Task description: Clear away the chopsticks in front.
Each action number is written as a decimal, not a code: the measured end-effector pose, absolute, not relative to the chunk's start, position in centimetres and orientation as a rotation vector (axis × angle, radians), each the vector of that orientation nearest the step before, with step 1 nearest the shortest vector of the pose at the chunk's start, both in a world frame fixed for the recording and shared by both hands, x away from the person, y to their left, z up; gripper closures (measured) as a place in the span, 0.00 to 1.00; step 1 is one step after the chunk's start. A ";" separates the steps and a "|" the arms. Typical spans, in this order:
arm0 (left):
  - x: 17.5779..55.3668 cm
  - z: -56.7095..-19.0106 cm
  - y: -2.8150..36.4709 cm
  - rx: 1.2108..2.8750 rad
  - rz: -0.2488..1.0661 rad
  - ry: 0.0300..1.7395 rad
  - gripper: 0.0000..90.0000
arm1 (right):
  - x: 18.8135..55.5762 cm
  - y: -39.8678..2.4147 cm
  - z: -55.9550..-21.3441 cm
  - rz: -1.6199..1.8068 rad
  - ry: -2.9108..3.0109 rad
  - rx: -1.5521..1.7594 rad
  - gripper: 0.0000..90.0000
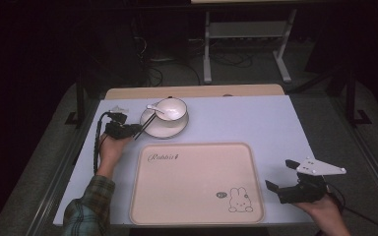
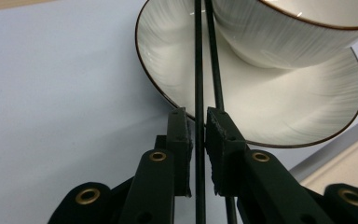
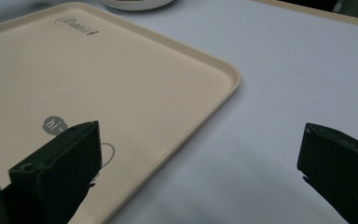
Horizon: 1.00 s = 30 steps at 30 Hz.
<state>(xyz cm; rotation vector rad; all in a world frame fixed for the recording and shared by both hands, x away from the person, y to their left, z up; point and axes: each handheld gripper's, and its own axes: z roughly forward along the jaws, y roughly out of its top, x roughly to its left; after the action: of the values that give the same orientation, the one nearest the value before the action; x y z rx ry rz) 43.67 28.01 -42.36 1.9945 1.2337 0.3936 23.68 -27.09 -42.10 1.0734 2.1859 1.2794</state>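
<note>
Clearly, high view: left hand-held gripper [image 1: 137, 131] sits at the plate's [image 1: 150, 129] left rim, jaws nearly closed on black chopsticks [image 1: 147, 120] that lean on the plate beside the bowl [image 1: 173, 109] with its spoon [image 1: 154, 108].

Left gripper view: pads [image 2: 220, 140] flank one stick [image 2: 198, 70]; the second [image 2: 214, 60] angles off, so it may slip free and drop.

Right gripper view: right hand-held gripper [image 3: 198, 163] is wide open, empty, over the tray [image 3: 121, 84] edge on the surface [image 3: 298, 56].
</note>
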 end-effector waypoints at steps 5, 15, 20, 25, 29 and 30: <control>43.8 -42.9 28.2 2.005 0.384 1.246 0.88 | 23.7 -27.1 -42.1 1.279 2.187 1.074 0.00; 43.8 -43.3 28.5 2.010 0.363 1.254 0.94 | 23.7 -27.1 -42.1 1.279 2.189 1.073 0.00; 43.8 -43.3 28.5 2.007 0.360 1.253 0.94 | 23.7 -27.1 -42.1 1.279 2.188 1.070 0.00; 43.7 -43.0 28.7 2.003 0.360 1.249 0.95 | 23.7 -27.1 -42.1 1.278 2.188 1.072 0.00; 43.3 -42.6 29.3 1.992 0.358 1.248 0.95 | 23.7 -27.1 -42.1 1.278 2.187 1.071 0.00; 43.1 -42.5 29.7 1.991 0.355 1.246 0.95 | 23.7 -27.1 -42.1 1.279 2.186 1.073 0.00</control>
<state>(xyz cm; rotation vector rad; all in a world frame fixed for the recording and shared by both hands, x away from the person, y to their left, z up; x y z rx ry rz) 43.06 29.70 -42.50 1.9910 1.2463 0.3547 23.66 -27.11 -42.09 1.0731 2.1865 1.2791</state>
